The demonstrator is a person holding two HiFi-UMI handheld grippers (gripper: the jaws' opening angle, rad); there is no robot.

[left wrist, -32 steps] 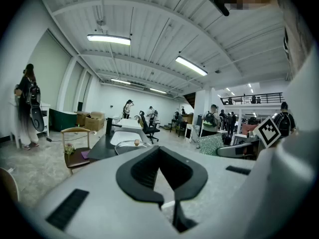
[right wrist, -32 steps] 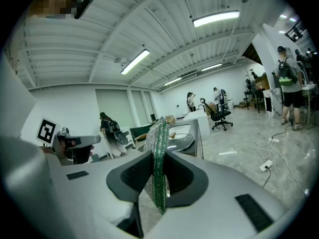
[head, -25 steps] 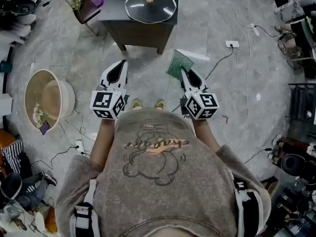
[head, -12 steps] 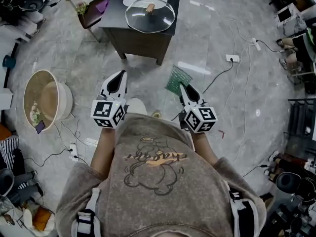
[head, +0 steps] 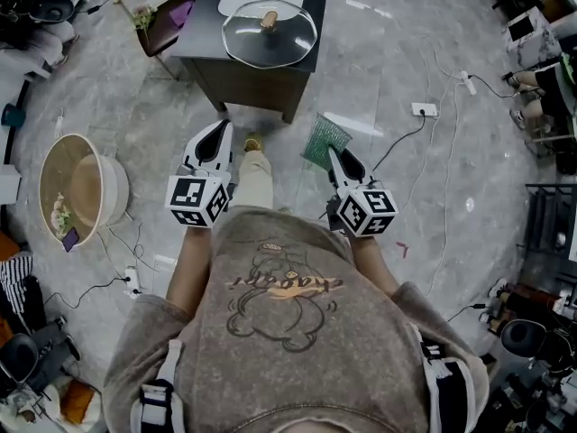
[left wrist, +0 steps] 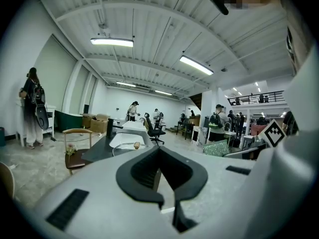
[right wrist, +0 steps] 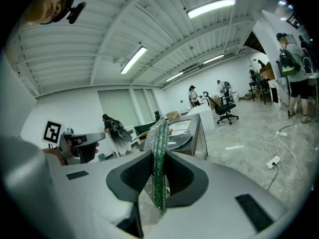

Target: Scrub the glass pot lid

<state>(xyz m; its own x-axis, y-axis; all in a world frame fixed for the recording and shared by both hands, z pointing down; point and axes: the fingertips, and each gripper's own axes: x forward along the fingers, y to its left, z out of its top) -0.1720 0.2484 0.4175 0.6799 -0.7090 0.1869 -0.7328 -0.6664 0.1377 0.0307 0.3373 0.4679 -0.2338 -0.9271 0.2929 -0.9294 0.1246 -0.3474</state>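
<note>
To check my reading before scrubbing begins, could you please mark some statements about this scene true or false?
1. The right gripper is shut on a green scouring pad. True.
2. The glass pot lid lies on the dark table. True.
3. The left gripper holds the lid. False: it is shut with nothing between its jaws, well short of the table.
4. The scouring pad touches the lid. False: the pad is held over the floor, apart from the table and the lid.

I read the glass pot lid (head: pixel 290 45) as clear and glossy, its knob (head: pixel 269 19) wooden; the scouring pad (head: pixel 323 139) is rough, glittery green mesh.
</note>
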